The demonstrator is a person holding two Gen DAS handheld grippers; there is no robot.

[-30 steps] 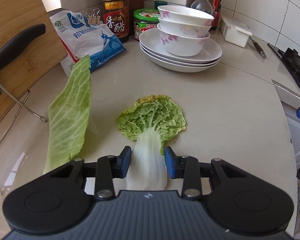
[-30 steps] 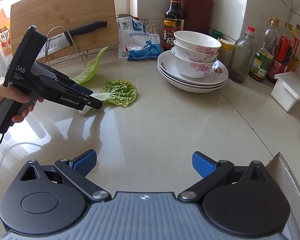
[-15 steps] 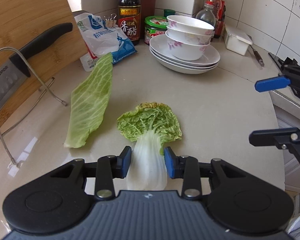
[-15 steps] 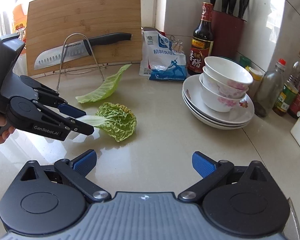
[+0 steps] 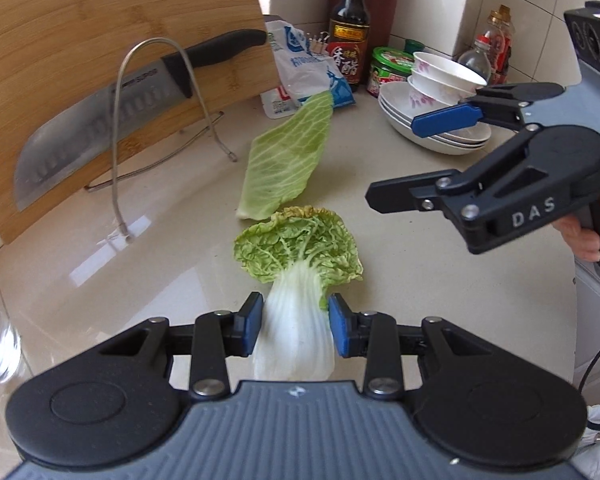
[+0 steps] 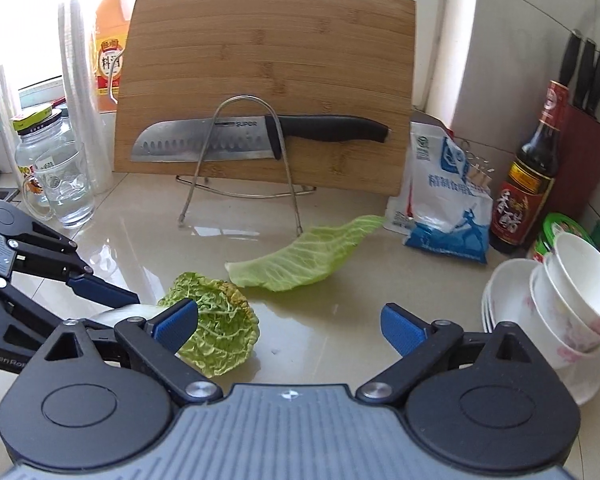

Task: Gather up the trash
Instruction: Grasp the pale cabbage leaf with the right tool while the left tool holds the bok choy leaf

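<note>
1. Holding the napa cabbage leaf [image 5: 298, 272] by its white stalk, the left gripper [image 5: 296, 326] has its blue pads pressed on both sides of the stalk; the jaws are only partly apart, as wide as the stalk.
2. The right gripper [image 6: 290, 326] stands wide open and has hold of nothing.
3. The second piece of trash, a flat cabbage leaf [image 6: 306, 258], lies on the countertop [image 6: 340, 312] just in front of the bamboo cutting board [image 6: 268, 64], between the board and the held leaf.
4. To do this step well, I think the left grip should remain firm, because the stalk looks wet and smooth.
5. The right gripper should come low to the flat leaf and pinch its thick end, well away from the knife [image 6: 260, 138] on the board's wire rack [image 6: 240, 160].
</note>
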